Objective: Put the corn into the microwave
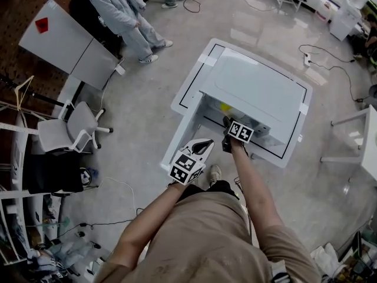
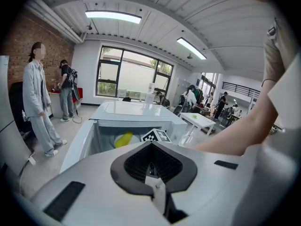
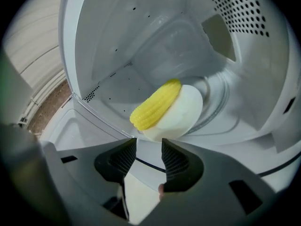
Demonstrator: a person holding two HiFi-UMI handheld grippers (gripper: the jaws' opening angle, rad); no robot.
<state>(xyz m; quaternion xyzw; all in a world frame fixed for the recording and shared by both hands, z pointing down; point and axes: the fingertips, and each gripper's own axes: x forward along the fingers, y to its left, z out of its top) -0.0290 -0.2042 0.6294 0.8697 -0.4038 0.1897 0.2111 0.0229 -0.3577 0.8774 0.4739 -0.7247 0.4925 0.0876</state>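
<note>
A yellow corn cob (image 3: 155,105) lies on a small white plate (image 3: 184,113) on the turntable inside the open white microwave (image 1: 253,87). My right gripper (image 3: 149,142) is open at the microwave's mouth, just short of the plate's near edge, with nothing between its jaws. In the head view, that right gripper (image 1: 227,124) reaches into the opening, where the corn (image 1: 225,106) shows as a yellow spot. My left gripper (image 2: 150,166) is shut and empty, held back from the microwave. From the left gripper view, the corn (image 2: 123,139) is visible inside.
The microwave stands on a low white table (image 1: 191,90) with a black border line; its door (image 2: 77,145) hangs open at the left. A person (image 1: 126,10) stands beyond it, an office chair (image 1: 70,128) sits at the left, and cables (image 1: 327,63) trail on the floor.
</note>
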